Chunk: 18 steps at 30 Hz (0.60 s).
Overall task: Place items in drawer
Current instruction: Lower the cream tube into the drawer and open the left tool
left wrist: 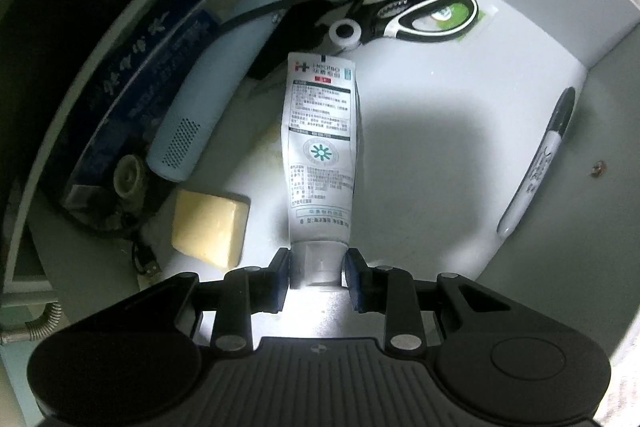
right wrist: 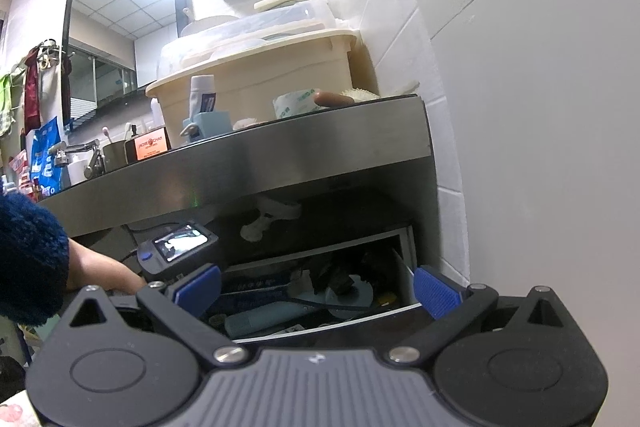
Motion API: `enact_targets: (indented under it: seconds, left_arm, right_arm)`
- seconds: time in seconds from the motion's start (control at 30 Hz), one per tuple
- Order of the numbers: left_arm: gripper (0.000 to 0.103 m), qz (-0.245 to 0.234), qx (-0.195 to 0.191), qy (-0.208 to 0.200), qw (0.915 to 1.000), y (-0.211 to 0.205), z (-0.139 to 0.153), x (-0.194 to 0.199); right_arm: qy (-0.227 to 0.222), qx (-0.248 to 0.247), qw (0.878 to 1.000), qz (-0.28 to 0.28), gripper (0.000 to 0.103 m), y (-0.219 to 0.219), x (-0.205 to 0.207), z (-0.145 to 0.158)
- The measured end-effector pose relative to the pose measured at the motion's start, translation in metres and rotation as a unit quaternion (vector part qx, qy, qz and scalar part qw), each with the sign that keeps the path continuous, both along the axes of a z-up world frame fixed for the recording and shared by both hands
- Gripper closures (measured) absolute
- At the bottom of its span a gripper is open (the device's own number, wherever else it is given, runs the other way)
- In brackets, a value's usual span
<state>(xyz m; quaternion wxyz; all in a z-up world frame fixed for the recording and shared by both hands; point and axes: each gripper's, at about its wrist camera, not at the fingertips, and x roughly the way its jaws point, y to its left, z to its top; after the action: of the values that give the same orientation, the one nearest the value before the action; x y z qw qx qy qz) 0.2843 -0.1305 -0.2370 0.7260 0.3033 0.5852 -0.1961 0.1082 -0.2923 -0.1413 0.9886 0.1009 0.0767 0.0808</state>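
Tube (left wrist: 320, 143), white, printed label: clamped by its cap end between the left gripper (left wrist: 318, 279) pads, body hanging nose-down into the open drawer (left wrist: 520, 39). Can't tell if the far end touches the floor yet.

Near to far below it: soap bar (left wrist: 210, 227) just left of the cap, blue cylindrical device (left wrist: 208, 99) and dark box (left wrist: 132, 95) along the left wall, marker (left wrist: 536, 163) against the right wall, scissors (left wrist: 416, 3) at the back.

Best landing zone, I'd say, is the bare patch between tube and marker. Lower until the tail rests, tip it flat towards that gap, then release; dropping from height risks it bouncing onto the soap.

Right gripper (right wrist: 318, 293): fingers wide apart, empty, level in front of the drawer. Keep it clear.
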Motion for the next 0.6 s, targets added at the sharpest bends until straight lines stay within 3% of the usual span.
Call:
enact_targets:
  seconds: [0.6]
  left_arm:
    - [0.075,-0.007,0.013,0.046,0.9989,0.007,-0.016,0.012]
  right_arm:
    - [0.003,-0.013,1.000,0.003,0.000,0.005,0.002,0.000]
